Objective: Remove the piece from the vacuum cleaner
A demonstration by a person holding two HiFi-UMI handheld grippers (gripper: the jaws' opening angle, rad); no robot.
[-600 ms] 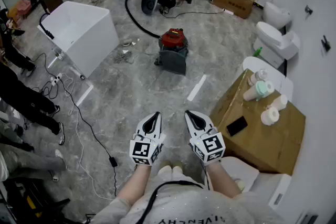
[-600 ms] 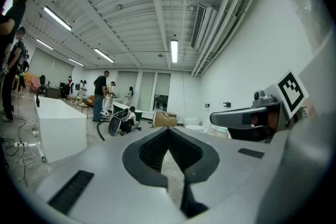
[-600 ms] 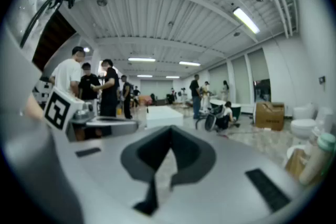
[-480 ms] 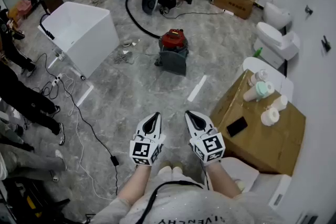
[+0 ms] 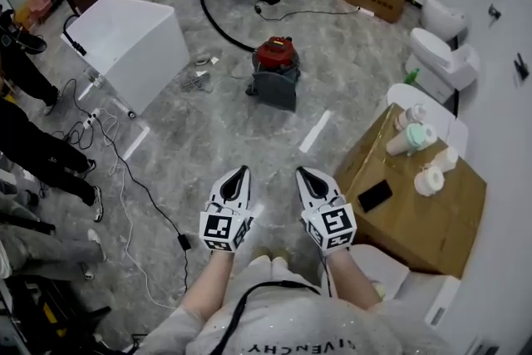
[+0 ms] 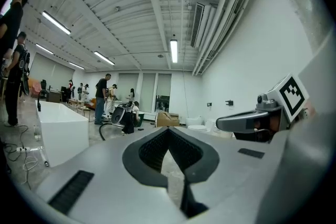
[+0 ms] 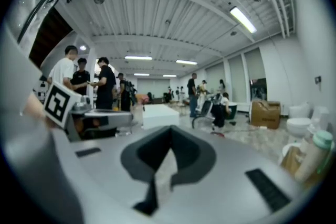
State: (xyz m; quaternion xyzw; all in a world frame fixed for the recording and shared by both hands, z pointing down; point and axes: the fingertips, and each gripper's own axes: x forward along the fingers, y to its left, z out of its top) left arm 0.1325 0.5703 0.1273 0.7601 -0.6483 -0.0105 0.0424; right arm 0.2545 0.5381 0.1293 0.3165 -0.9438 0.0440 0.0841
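Observation:
A red and grey vacuum cleaner [image 5: 273,71] stands on the marble floor well ahead of me, its black hose [image 5: 218,22] curving away to the upper left. My left gripper [image 5: 242,172] and right gripper [image 5: 302,173] are held side by side close to my body, both shut and holding nothing, far short of the vacuum. In the left gripper view the left gripper [image 6: 168,130] shows jaws together, with the right gripper's body [image 6: 257,118] beside it. In the right gripper view the right gripper [image 7: 169,132] also has its jaws together.
A cardboard box [image 5: 416,195] with a phone [image 5: 375,196], tape rolls and bottles stands at my right, toilets [image 5: 443,54] behind it. A white bathtub [image 5: 125,46] stands left. Cables [image 5: 133,187] trail across the floor. Several people stand at the left edge and at the far end.
The view has shifted forward slightly; the vacuum sits a little lower in the head view. Both grippers stay shut and keep their places in front of me.

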